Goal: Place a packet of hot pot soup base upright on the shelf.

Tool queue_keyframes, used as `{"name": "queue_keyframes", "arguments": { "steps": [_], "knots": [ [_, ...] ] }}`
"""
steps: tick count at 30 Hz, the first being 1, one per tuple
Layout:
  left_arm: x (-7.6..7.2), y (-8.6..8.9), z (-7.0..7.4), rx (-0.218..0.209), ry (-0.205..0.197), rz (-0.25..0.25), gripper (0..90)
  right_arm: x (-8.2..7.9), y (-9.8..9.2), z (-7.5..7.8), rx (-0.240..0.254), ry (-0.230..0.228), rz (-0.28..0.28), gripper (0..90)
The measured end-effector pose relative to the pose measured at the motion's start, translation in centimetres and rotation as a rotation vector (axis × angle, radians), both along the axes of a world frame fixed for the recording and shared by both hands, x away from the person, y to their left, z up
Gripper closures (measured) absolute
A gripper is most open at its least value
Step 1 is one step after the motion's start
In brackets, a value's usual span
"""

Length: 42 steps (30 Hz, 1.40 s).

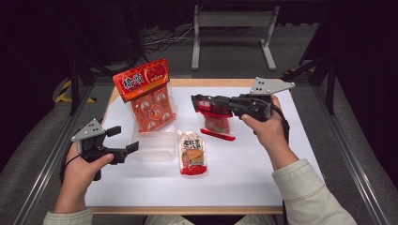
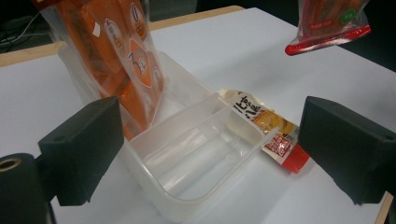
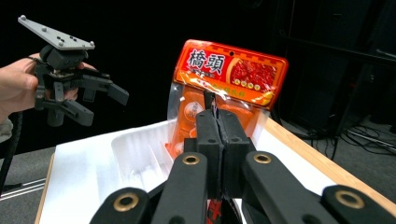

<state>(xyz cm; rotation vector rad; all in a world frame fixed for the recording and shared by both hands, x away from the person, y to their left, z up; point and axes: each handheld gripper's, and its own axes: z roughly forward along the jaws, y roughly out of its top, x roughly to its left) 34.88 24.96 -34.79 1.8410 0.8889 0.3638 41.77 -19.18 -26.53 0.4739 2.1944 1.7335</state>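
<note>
Your right gripper (image 1: 199, 102) is clamped on a red-edged pouch (image 1: 217, 123), lifted off the counter (image 1: 263, 178). Your left gripper (image 1: 124, 139) stands open and empty beside the clear tray (image 1: 155, 150).

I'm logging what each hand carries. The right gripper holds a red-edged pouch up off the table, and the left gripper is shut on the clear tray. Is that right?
Not quite. The left gripper is open: in the left gripper view its jaws stand wide apart with the clear tray ahead of them, not clamped. The rest holds: the right gripper holds the red-edged pouch up off the table.
</note>
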Motion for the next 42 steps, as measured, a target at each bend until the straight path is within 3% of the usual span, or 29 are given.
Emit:
{"name": "queue_keyframes", "arguments": {
  "steps": [6, 19, 26, 42],
  "knots": [
    [-0.2, 0.4, -0.1, 0.000, 0.018, 0.030, 8.0, 0.8, 1.9, 0.4, -0.008, -0.010, 0.016, 89.5],
    [-0.5, 1.3, -0.1, -0.016, 0.016, 0.052, 7.9, 2.3, 5.5, 0.9, -0.016, -0.023, 0.076, 89.5],
    [-0.4, 1.3, -0.1, -0.019, 0.016, 0.043, 6.1, 2.6, 7.7, 1.1, -0.023, -0.042, 0.135, 89.5],
    [0.0, 1.5, 0.0, -0.002, 0.006, 0.037, 4.8, 3.6, 11.2, 0.4, -0.040, -0.048, 0.196, 89.4]
  ]
}}
